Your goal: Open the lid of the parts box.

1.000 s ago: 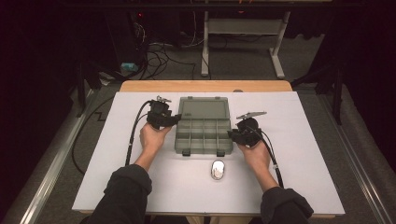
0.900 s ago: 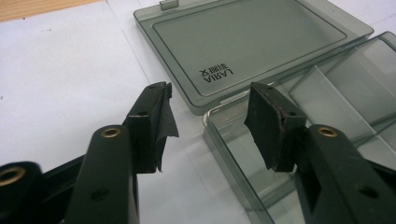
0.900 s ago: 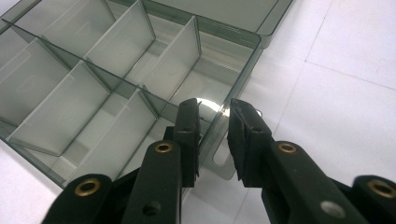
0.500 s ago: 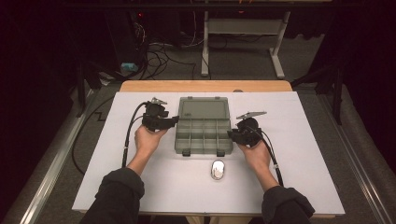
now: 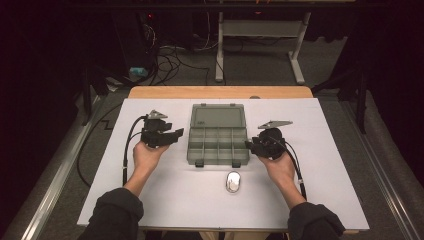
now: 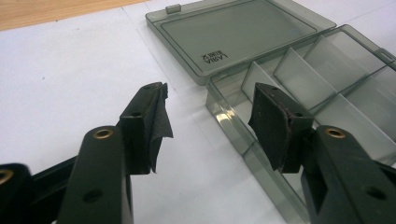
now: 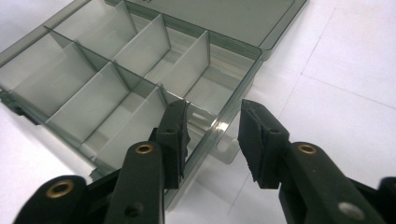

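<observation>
Two grippers flank the open compartment box at the middle of the white table. The left gripper, jaws wide and empty, has just been opening and has been drawn away from the box's left wall since the earlier frame. The right gripper, also just opening, straddles the right wall without pressing it. If dragged sideways, the light box could be shifted toward the mouse.

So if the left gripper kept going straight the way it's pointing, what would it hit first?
Probably the near side wall of the open smoky-grey clear plastic compartment box. The left gripper has open jaws with nothing between them, and that wall lies just ahead, toward its right-hand jaw; depth is hard to judge.
</observation>
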